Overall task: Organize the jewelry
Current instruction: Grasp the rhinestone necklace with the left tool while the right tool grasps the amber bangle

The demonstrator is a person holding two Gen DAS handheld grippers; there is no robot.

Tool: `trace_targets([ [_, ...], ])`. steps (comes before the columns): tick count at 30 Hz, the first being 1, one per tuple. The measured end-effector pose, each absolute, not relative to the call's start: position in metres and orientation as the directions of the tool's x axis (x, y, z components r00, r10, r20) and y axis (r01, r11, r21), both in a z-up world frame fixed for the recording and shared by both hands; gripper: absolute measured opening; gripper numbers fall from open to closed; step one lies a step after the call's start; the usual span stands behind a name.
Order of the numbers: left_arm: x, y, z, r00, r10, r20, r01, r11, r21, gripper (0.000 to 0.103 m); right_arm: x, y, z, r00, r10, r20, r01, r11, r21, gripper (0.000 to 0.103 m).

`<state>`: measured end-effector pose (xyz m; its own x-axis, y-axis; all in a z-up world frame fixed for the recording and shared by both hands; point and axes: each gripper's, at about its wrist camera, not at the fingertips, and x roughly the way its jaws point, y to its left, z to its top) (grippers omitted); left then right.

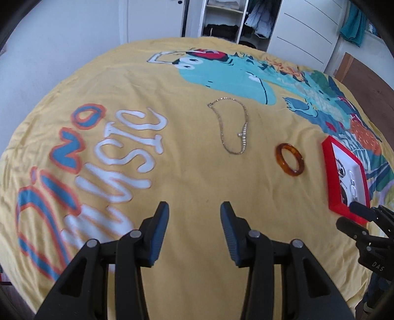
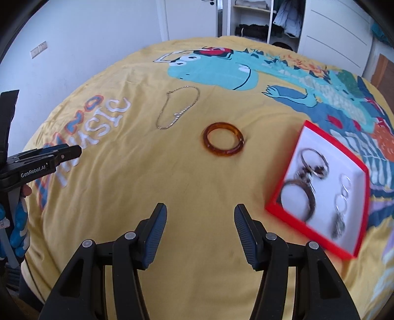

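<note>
On the bedspread, the necklace lay left of the bangle; the tray, holding bracelets, lay right.

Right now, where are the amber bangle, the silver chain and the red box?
amber bangle [image 2: 222, 154], right wrist view, near rim.
silver chain [image 1: 222, 130], left wrist view, left strand.
red box [image 2: 320, 131], right wrist view, far wall.

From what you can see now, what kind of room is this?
Most likely a bedroom: jewelry lies on a yellow dinosaur bedspread, and behind it stands an open wardrobe with folded and hanging clothes.
</note>
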<state>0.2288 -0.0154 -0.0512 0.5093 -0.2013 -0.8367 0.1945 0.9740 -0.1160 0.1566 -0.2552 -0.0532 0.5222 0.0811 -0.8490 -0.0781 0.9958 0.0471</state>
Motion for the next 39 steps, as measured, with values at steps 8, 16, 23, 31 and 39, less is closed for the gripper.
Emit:
trace_targets([
  [8, 0.320, -0.071, -0.077, 0.468, -0.281, -0.837, 0.253, 0.951, -0.178, 0.054, 0.241, -0.282, -0.081, 0.509, 0.096, -0.855, -0.057, 0.995, 0.077, 0.056],
  [16, 0.367, -0.102, -0.101, 0.443, -0.298, -0.846, 0.291, 0.940, -0.179, 0.056, 0.284, -0.297, -0.101, 0.498, 0.102, -0.861, -0.032, 0.995, 0.099, 0.060],
  [23, 0.386, -0.114, -0.125, 0.414, -0.276, -0.867, 0.299, 0.941, -0.157, 0.056, 0.303, -0.299, -0.120, 0.469, 0.083, -0.879, -0.013, 0.996, 0.087, 0.061],
  [31, 0.394, -0.113, -0.136, 0.430, -0.269, -0.862, 0.283, 0.947, -0.155, 0.056, 0.316, -0.306, -0.137, 0.454, 0.066, -0.888, 0.011, 0.997, 0.079, 0.051],
  [39, 0.392, -0.118, -0.139, 0.465, -0.244, -0.851, 0.293, 0.949, -0.112, 0.056, 0.321, -0.301, -0.146, 0.461, 0.035, -0.887, 0.044, 0.997, 0.062, 0.046],
])
